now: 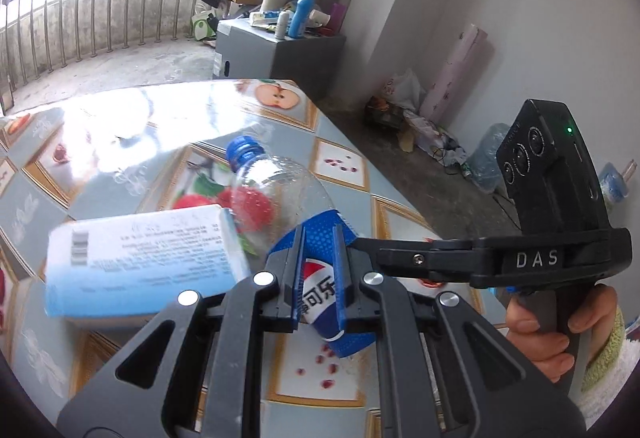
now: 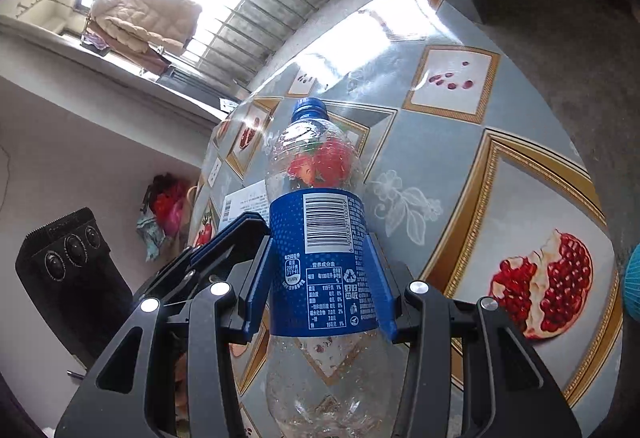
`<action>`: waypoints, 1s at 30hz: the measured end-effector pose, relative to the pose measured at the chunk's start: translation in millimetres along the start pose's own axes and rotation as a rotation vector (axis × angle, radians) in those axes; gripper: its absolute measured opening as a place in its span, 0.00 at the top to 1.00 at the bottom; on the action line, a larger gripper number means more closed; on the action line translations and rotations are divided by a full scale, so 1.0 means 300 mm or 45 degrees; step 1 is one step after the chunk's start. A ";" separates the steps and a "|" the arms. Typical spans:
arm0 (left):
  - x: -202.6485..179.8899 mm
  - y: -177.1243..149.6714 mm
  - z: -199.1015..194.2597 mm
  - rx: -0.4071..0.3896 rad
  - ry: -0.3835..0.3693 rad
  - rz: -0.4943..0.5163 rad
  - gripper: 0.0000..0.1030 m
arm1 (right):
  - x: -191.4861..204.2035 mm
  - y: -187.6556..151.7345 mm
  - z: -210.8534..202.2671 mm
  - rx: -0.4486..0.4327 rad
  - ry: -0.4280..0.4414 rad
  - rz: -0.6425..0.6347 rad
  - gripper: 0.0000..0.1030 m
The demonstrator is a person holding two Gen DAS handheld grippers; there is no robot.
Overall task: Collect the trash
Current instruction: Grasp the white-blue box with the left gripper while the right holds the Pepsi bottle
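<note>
Plainly empty, the clear blue-capped bottle (image 2: 316, 157) is clamped by right tongs (image 2: 318, 234), left tongs (image 1: 320, 238) pinching its label (image 1: 320, 280).

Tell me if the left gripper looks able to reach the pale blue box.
Probably yes: the box lies uncovered on the table beside the left gripper, whose jaws are shut and must open first.

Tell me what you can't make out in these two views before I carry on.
Left wrist view: the pale blue packet is blurred, its print unreadable.
Left wrist view: whether the left gripper touches the bottle; its own fingers hide any contact.
Right wrist view: the bottle's base is cut off by the bottom edge.
Right wrist view: the packet is mostly hidden behind the bottle.
</note>
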State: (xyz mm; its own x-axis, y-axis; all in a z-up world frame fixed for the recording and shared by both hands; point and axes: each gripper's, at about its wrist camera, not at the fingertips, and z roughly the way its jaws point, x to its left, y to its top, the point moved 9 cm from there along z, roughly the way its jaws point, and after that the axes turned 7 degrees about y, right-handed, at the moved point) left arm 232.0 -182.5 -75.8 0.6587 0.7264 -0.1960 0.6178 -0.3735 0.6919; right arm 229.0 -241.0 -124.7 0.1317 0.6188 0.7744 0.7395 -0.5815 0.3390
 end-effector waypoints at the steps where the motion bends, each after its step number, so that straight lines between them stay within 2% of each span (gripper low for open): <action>1: 0.024 0.014 -0.009 -0.012 0.013 0.000 0.88 | 0.005 -0.002 0.005 0.001 -0.005 -0.009 0.57; 5: 0.175 0.100 -0.047 -0.077 0.124 -0.029 0.86 | 0.010 0.007 0.012 0.005 -0.001 0.000 0.57; 7: 0.255 0.139 -0.032 -0.064 0.192 -0.041 0.83 | 0.006 0.008 0.003 0.004 0.001 0.004 0.57; 9: 0.343 0.152 0.029 0.016 0.269 -0.031 0.80 | -0.001 0.001 -0.008 0.002 -0.001 0.001 0.57; 11: 0.450 0.131 0.104 0.153 0.399 -0.037 0.80 | -0.006 -0.001 -0.014 -0.002 -0.008 -0.002 0.57; 14: 0.536 0.076 0.132 0.253 0.420 -0.079 0.80 | 0.003 -0.003 -0.012 -0.007 -0.030 -0.011 0.57; 16: 0.546 0.037 0.109 0.272 0.378 -0.116 0.80 | 0.010 -0.007 -0.020 -0.015 -0.059 -0.041 0.57; 20: 0.484 -0.073 0.029 0.306 0.268 -0.137 0.80 | 0.014 -0.017 -0.041 -0.021 -0.100 -0.091 0.57; 23: 0.421 -0.152 -0.049 0.312 0.152 -0.206 0.76 | 0.011 -0.033 -0.050 -0.007 -0.087 -0.086 0.57; 25: 0.381 -0.193 -0.085 0.306 0.097 -0.273 0.69 | 0.011 -0.050 -0.051 0.004 -0.061 -0.073 0.57; 27: 0.310 -0.242 -0.103 0.325 0.021 -0.315 0.69 | 0.015 -0.068 -0.052 0.015 -0.048 -0.073 0.57; 30: 0.212 -0.299 -0.135 0.318 -0.037 -0.324 0.67 | 0.018 -0.104 -0.064 0.026 -0.045 -0.071 0.57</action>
State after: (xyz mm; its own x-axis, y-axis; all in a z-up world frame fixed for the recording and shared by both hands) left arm 201.2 -79.4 -122.1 0.4799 0.7989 -0.3625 0.8472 -0.3148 0.4279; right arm 194.0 -229.6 -120.7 0.1129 0.6684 0.7352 0.7599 -0.5349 0.3695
